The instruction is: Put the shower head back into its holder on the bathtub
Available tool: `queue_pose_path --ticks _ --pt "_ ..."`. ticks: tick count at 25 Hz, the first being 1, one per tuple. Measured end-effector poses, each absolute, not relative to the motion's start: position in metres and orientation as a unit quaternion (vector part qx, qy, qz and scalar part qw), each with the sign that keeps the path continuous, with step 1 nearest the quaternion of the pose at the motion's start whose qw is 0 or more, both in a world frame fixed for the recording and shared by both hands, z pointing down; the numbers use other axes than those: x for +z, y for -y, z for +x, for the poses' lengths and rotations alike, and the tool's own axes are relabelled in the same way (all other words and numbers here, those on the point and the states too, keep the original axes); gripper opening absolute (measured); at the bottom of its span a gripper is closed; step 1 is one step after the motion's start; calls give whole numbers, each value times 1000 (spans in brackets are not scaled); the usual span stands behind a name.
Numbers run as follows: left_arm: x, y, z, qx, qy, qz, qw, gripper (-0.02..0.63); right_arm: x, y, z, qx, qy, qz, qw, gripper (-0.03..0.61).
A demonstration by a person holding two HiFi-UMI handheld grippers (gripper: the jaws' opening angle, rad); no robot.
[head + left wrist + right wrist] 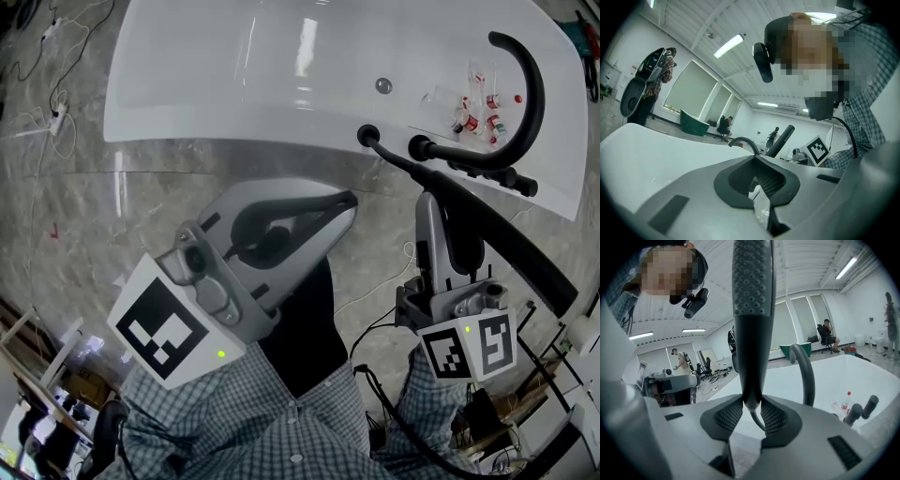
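Observation:
The black shower head (525, 258) slants over my right gripper (428, 199), which is shut on its narrow handle end. In the right gripper view the shower head (752, 310) rises from the right gripper (751, 411), nozzle dots on top. Its thin hose (403, 161) runs to a black fitting (367, 135) on the white bathtub (234, 75) rim; a second black fitting (419, 147) sits beside it. The left gripper (345, 200) hangs before the tub, shut on nothing. In the left gripper view the left gripper (755, 164) points at the tub wall (647, 159).
A curved black spout (530, 94) arches over the tub's right end, also the spout (806, 371) beyond the jaws. Several small bottles (478, 112) lie inside the tub. Cables (56, 122) trail on the marble floor at left. Distant people and a green tub (693, 125) stand far off.

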State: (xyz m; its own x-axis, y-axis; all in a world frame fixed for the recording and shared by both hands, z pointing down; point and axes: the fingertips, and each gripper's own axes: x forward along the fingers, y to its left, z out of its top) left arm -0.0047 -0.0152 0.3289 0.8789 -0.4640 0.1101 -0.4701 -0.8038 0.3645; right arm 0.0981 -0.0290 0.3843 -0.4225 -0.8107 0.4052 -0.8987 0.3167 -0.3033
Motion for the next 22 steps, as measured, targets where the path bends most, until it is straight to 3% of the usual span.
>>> queue_pose_path --ticks 22 --pt "373 29 -5 21 267 941 207 8 446 49 108 249 806 525 117 118"
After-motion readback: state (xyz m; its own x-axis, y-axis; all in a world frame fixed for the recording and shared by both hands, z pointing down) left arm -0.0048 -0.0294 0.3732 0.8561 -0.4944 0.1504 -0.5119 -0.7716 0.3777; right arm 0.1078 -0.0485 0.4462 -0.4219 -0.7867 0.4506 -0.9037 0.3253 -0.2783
